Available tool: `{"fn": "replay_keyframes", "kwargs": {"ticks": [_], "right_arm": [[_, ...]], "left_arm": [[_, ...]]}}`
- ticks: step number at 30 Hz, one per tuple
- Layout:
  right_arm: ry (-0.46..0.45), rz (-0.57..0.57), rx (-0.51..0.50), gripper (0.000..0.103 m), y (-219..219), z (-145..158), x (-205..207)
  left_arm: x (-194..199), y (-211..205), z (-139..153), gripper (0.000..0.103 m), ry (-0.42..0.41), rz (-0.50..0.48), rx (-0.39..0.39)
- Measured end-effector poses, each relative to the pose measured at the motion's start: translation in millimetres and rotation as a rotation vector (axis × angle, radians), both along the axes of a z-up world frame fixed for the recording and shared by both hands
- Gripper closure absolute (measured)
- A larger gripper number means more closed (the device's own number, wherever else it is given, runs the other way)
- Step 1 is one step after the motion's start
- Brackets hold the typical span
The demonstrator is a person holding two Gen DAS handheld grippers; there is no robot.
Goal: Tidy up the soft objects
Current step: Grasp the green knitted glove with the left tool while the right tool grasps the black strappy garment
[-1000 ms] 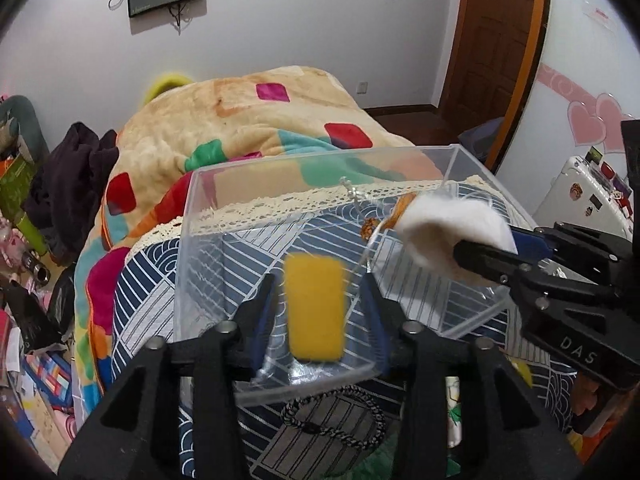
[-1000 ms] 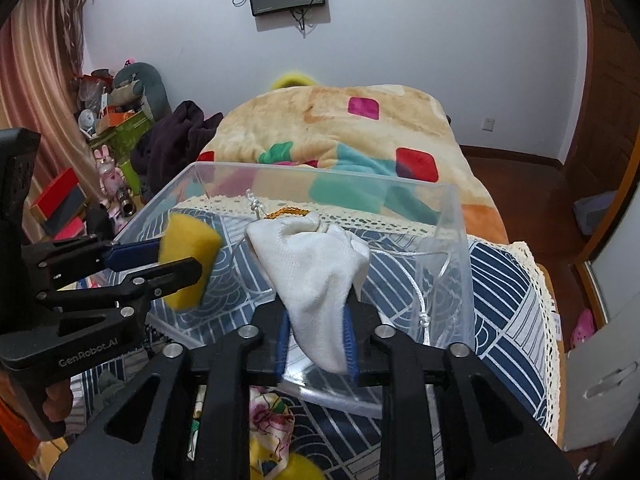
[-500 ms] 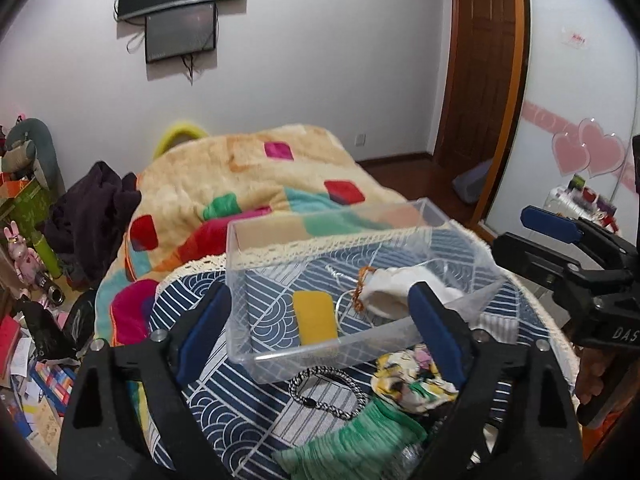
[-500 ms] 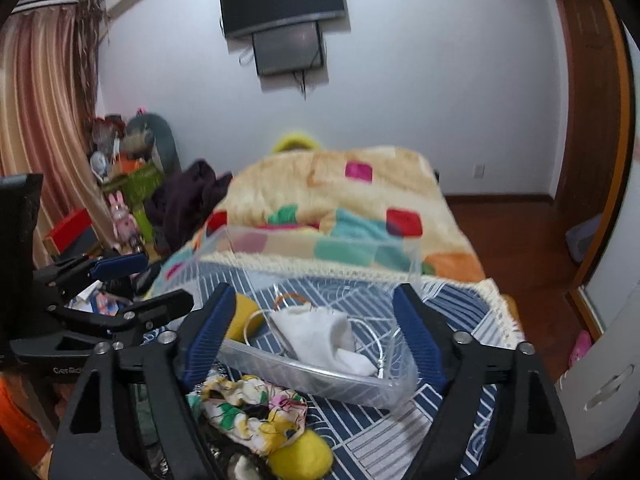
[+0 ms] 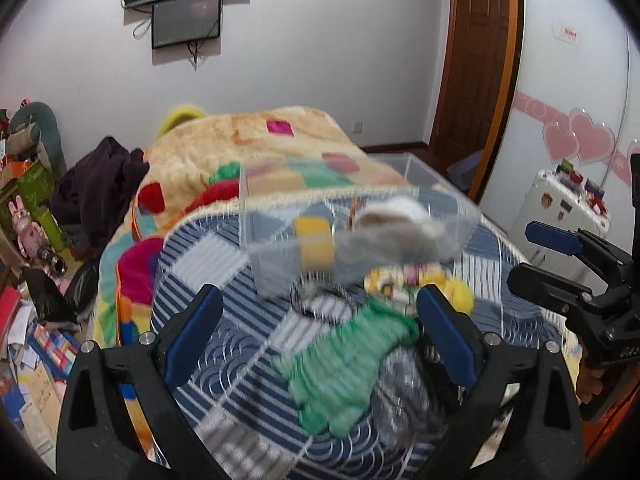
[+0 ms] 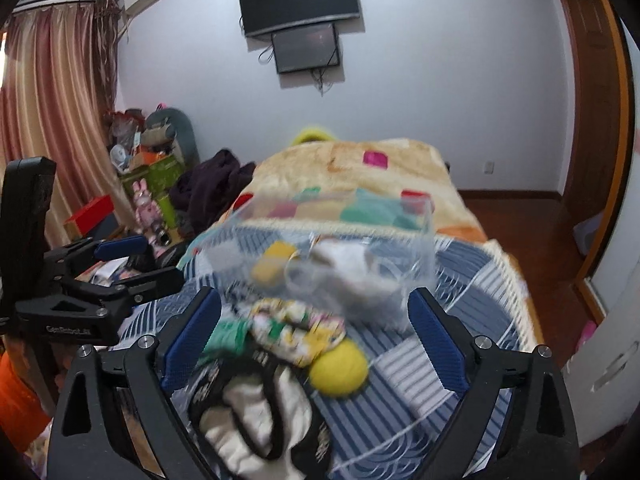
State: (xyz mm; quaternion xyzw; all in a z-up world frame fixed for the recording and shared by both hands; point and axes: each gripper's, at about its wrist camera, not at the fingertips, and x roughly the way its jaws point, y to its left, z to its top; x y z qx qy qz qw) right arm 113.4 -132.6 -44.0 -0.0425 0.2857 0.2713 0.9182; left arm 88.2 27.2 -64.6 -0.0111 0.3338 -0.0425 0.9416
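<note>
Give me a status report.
Left gripper open, empty. Right gripper open, empty. Yellow sponge and white cloth inside clear bin. Green cloth outside.

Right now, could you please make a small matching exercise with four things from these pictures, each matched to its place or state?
Things:
1. yellow sponge
2. white cloth
3. green cloth
4. left gripper

Places or states:
A. open, holding nothing
B. on the striped cover, outside the box, nearest the left gripper
C. inside the clear box, left part
D. inside the clear box, right part

Pairs: 1-C, 2-D, 3-B, 4-A
</note>
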Motion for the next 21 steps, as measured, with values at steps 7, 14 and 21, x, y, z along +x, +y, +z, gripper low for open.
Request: {"fn": "replay_keyframes", "kwargs": {"ticks": [7,14,21], "right_arm": [[0.103,0.055,-0.013,0.009,15,-34,-11],[0.158,0.078,-0.072,0.009,32,-58,-10],[0.218,0.02,-0.033,0.01,9,-69,-12]], "left_arm": [[-14,-1,-35,0.004,0.073,0.004,0.002],[-20,4,-53,0.004,0.103,0.03,-0.005],[-9,-7,-53,0.005,0.074,0.027,0.007]]}}
